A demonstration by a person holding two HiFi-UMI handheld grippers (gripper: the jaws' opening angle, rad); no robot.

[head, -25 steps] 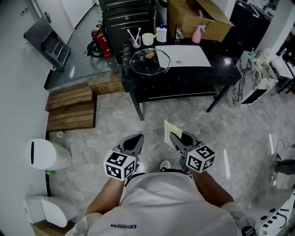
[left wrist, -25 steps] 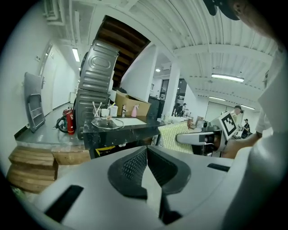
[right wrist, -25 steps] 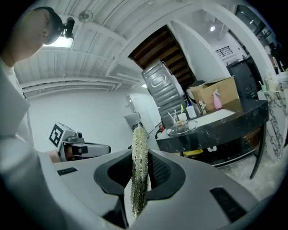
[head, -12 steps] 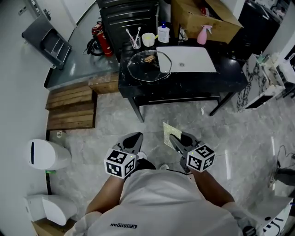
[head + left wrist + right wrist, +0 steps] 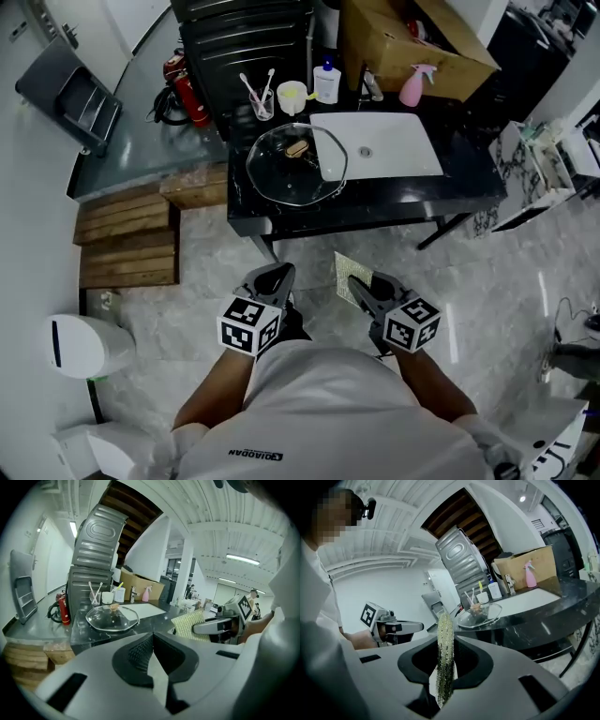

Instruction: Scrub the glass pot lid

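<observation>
Glass pot lid [image 5: 295,167] lies flat, knob up, on the left part of the black surface [image 5: 450,192]. In front of that surface and well apart from it, the left hand-held gripper [image 5: 275,275] is clenched on nothing, while the right hand-held gripper [image 5: 358,281] grasps a yellow-green scrub pad [image 5: 343,272] upright between its jaws

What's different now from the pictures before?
The person has stepped closer to the black counter, so the glass pot lid looks nearer. Nothing was grabbed or dropped: the right gripper still pinches the scrubbing pad, and the left gripper stays shut and empty.
</observation>
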